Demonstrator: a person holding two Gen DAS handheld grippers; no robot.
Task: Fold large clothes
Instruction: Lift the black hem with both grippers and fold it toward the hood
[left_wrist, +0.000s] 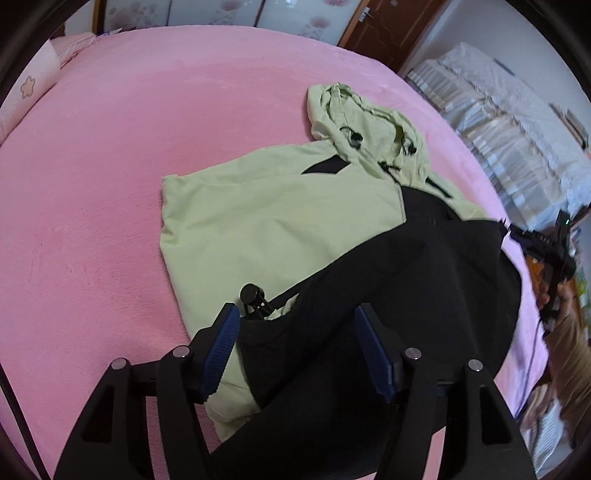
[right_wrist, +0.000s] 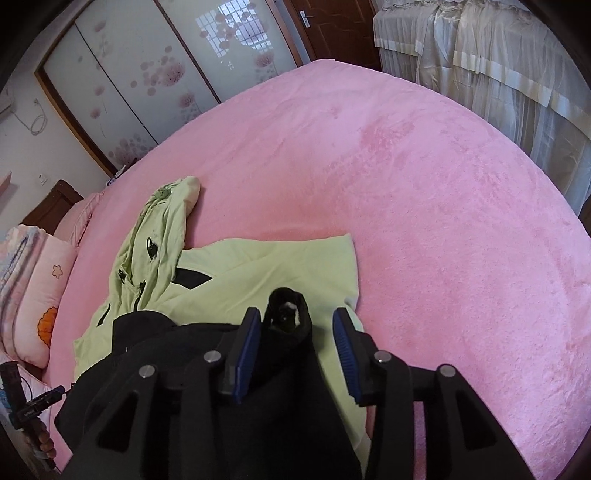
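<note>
- The jacket (left_wrist: 280, 221), pale green with black parts, lies on the pink bed (left_wrist: 110, 166); in the left wrist view it fills the centre and lower right.
- Its hood (left_wrist: 354, 118) lies crumpled at the upper middle of that frame, with black cord toggles on it.
- A black sleeve (left_wrist: 388, 277) is folded across the green body, running from the right edge down to the bottom centre.
- The left gripper (left_wrist: 299, 347) sits at the bottom of its frame, jaws apart; black cloth lies between the blue pads (left_wrist: 221, 347), which do not press on it, so it is released.
- A black toggle (left_wrist: 253, 295) stands just above the left pad.
- In the right wrist view the jacket (right_wrist: 258, 269) lies at centre left, hood (right_wrist: 159, 229) toward the left, green body reaching the middle.
- The right gripper (right_wrist: 297, 354) is at the bottom centre, jaws apart; the black cuff (right_wrist: 288, 314) stands between the pads (right_wrist: 245, 354), nearer the left one. It seems loose, though the contact on that side is hard to judge.
- A pillow (right_wrist: 33, 288) lies at the left edge, wardrobe doors (right_wrist: 140, 74) at the upper left, curtains (right_wrist: 480, 55) at the upper right.
- The other gripper, held in a hand (left_wrist: 565, 291), shows at the far right of the left view.
</note>
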